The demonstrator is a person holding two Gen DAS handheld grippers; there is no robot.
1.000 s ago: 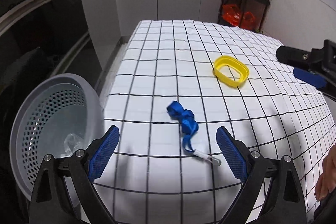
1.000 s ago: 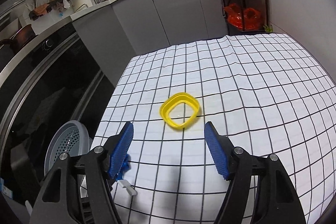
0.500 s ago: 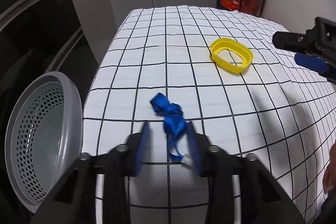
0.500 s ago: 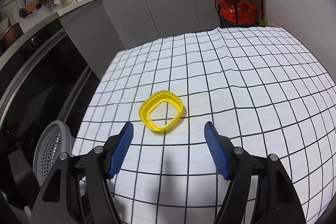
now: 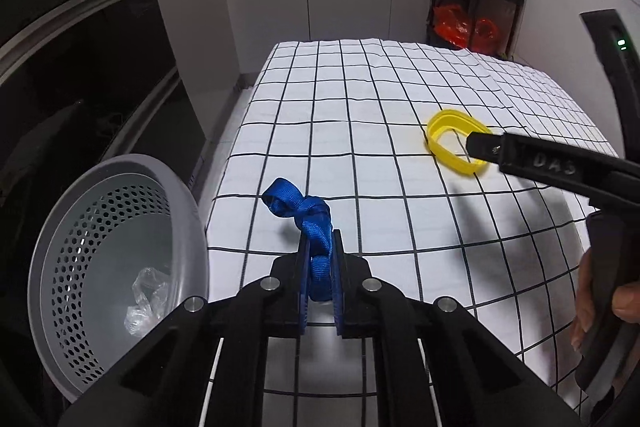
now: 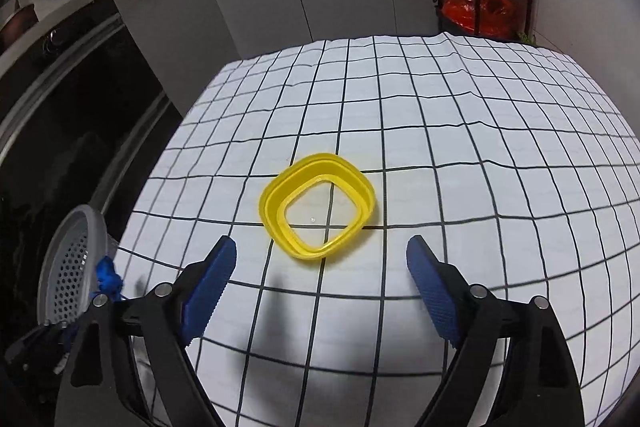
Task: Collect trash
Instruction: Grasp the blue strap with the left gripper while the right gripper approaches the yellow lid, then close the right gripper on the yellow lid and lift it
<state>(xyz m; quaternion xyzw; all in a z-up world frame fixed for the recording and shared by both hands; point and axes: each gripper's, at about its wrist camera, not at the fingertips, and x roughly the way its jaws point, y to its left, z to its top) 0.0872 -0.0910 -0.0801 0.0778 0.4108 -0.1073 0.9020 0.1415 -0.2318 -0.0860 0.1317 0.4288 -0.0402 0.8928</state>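
left wrist view: left gripper (image 5: pixel 320 259) has its blue pads pressed together on the blue strap (image 5: pixel 308 215). the strap's free looped end sticks out ahead of the pads, above the checked cloth (image 5: pixel 360 147) near its left edge. grey basket (image 5: pixel 108 267) sits just off the cloth's left edge, tilted toward the camera, with crumpled clear plastic (image 5: pixel 146 297) inside at the bottom. yellow ring (image 5: pixel 456 145) lies flat on the cloth, well apart from the strap, to the right. one black finger of the right gripper (image 5: pixel 552 167) reaches in from the right and overlaps the ring's near rim; contact cannot be told.

right wrist view: right gripper (image 6: pixel 320 279) is wide open, nothing between its pads, hovering just short of the ring (image 6: pixel 318 205), which lies ahead and centred between the two fingers. strap (image 6: pixel 108 279) and basket (image 6: pixel 72 267) show at far left, partly behind the left finger (image 6: pixel 208 283).
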